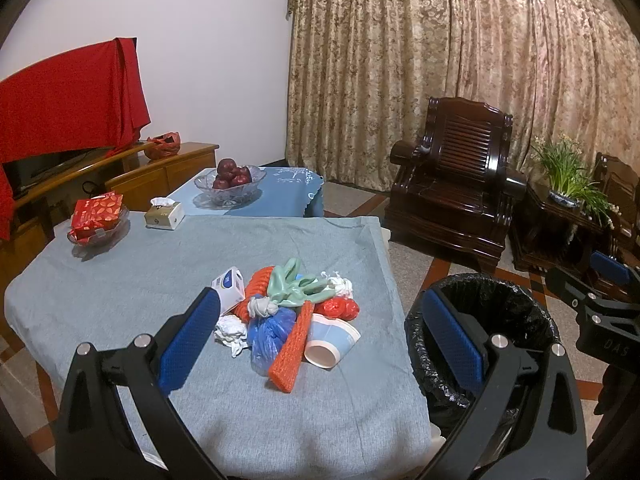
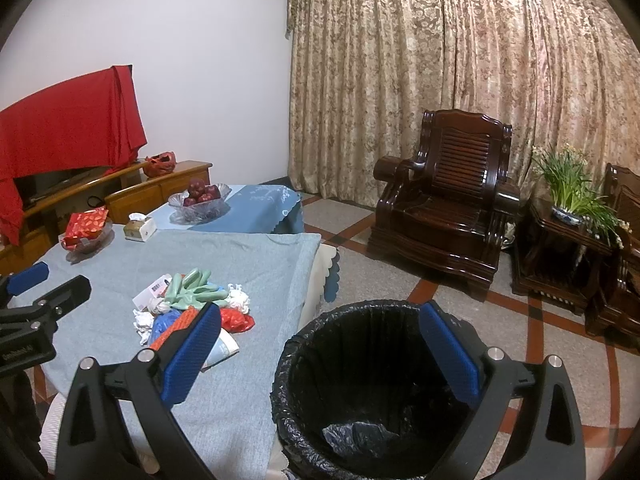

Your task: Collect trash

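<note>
1. Left wrist view: trash pile (image 1: 288, 312) heaped near the middle of the counter (image 1: 120, 292), on its grey-blue cloth, toward the right edge.
2. Within the pile: orange foam net (image 1: 294, 346) lying diagonally at the near side, paper cup (image 1: 330, 340) tipped on its side just right of it, blue plastic bag (image 1: 268, 332) touching the net's left, green rubber gloves (image 1: 298, 286) draped on top, red plastic bag (image 1: 340, 307) at the right, crumpled white tissue (image 1: 231, 331) at the left, small white-and-blue box (image 1: 229, 286) at the far left.
3. Left gripper (image 1: 320, 340) hovering above the near side of the pile, jaws spread wide, nothing between them.
4. Right wrist view: right gripper (image 2: 320, 348) poised over the bin, jaws likewise wide and empty.
5. Black-lined trash bin (image 2: 304, 360) on the floor just beside the counter's right edge, only liner folds visible inside.
6. Far left of the counter: glass dish of red packets (image 1: 98, 220) and a tissue box (image 1: 165, 214) beside it.
7. Beyond, on a second blue-covered counter: glass bowl of red apples (image 1: 231, 180).
8. Farther out: dark wooden armchair (image 1: 460, 184) at the right, potted plant (image 1: 566, 176) on a side stand, patterned curtain (image 1: 440, 60) behind, red cloth (image 1: 68, 100) draped at the far left.
</note>
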A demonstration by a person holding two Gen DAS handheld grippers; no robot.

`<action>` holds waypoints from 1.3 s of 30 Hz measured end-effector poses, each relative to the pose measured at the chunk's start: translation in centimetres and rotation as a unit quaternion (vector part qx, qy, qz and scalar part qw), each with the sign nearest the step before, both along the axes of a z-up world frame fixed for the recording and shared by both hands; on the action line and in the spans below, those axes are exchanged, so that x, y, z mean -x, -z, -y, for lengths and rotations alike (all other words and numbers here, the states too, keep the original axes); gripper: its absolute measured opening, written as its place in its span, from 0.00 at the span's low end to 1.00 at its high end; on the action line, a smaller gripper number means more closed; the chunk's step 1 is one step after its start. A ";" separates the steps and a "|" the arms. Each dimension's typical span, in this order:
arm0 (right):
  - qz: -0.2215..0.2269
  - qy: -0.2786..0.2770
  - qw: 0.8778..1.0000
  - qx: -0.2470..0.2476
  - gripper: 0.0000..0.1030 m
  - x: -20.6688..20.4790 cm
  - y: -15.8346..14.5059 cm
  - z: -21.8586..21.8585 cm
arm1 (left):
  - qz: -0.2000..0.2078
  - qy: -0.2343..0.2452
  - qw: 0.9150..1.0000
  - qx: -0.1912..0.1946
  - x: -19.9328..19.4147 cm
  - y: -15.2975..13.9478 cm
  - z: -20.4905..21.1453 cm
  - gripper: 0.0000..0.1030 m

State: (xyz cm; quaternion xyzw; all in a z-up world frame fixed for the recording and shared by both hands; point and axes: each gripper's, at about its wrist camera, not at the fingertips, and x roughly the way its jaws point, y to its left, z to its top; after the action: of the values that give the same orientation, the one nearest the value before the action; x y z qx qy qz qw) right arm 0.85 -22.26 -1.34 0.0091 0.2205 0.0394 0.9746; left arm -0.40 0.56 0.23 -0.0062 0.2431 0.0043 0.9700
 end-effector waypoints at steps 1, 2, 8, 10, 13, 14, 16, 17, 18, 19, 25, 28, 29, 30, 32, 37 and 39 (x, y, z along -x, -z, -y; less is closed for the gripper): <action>-0.001 0.001 1.000 -0.001 0.94 0.1 -0.1 -0.1 | 0.000 0.000 1.000 0.000 0.0 0.0 0.0 0.95; -0.001 0.001 1.000 -0.001 0.94 0.1 -0.1 -0.1 | 0.000 0.000 1.000 0.000 0.0 0.0 -0.1 0.95; -0.001 0.001 1.000 0.000 0.94 0.2 0.2 -0.1 | 0.000 -0.001 1.000 0.000 0.0 -0.1 0.1 0.95; -0.001 0.000 1.000 0.000 0.94 0.2 0.2 -0.2 | 0.000 -0.001 1.000 0.001 0.0 -0.1 0.0 0.95; -0.002 0.001 1.000 0.000 0.94 0.2 0.1 -0.1 | 0.000 -0.001 1.000 0.001 0.0 0.0 0.0 0.95; -0.002 0.001 1.000 0.000 0.94 0.2 0.1 -0.1 | -0.001 -0.001 1.000 0.001 0.0 0.1 -0.1 0.95; -0.002 0.001 1.000 0.000 0.94 0.2 0.1 -0.1 | -0.001 -0.001 1.000 0.002 -0.1 0.1 -0.1 0.95; -0.002 0.001 1.000 0.000 0.94 0.1 0.1 -0.1 | -0.001 -0.001 1.000 0.002 -0.1 0.2 -0.1 0.95; -0.003 0.001 1.000 0.000 0.94 0.1 0.0 -0.1 | -0.002 -0.001 1.000 0.002 -0.2 0.2 -0.1 0.95; -0.003 0.001 1.000 0.000 0.94 0.1 0.0 -0.1 | 0.000 0.000 1.000 0.001 0.0 0.0 0.1 0.95; -0.005 0.001 1.000 -0.001 0.94 0.0 0.7 -0.4 | -0.002 -0.002 1.000 0.001 0.0 0.0 -0.1 0.95; -0.005 0.001 1.000 0.000 0.94 0.0 0.8 -0.4 | -0.001 -0.002 1.000 0.001 0.2 0.1 -0.3 0.95; -0.005 0.001 1.000 0.000 0.94 0.0 0.7 -0.3 | 0.000 -0.001 1.000 0.001 0.0 0.1 -0.2 0.95; -0.005 0.001 1.000 0.000 0.94 -0.1 0.6 -0.3 | 0.000 -0.001 1.000 0.001 0.1 0.1 -0.2 0.95; -0.005 0.000 1.000 0.000 0.94 -0.1 0.7 -0.3 | 0.000 -0.002 1.000 0.001 0.1 0.2 -0.3 0.95; -0.005 0.000 1.000 0.000 0.94 0.0 0.7 -0.4 | -0.001 -0.003 1.000 0.003 0.0 0.3 -0.6 0.95; -0.005 0.000 1.000 0.000 0.94 -0.1 0.8 -0.4 | -0.001 -0.003 1.000 0.003 0.1 0.4 -0.7 0.95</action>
State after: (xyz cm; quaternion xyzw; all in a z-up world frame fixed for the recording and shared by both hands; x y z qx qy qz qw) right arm 0.91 -21.88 -2.10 0.0090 0.2259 0.0392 0.9733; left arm -0.47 1.25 -0.12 -0.0101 0.2443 0.0059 0.9696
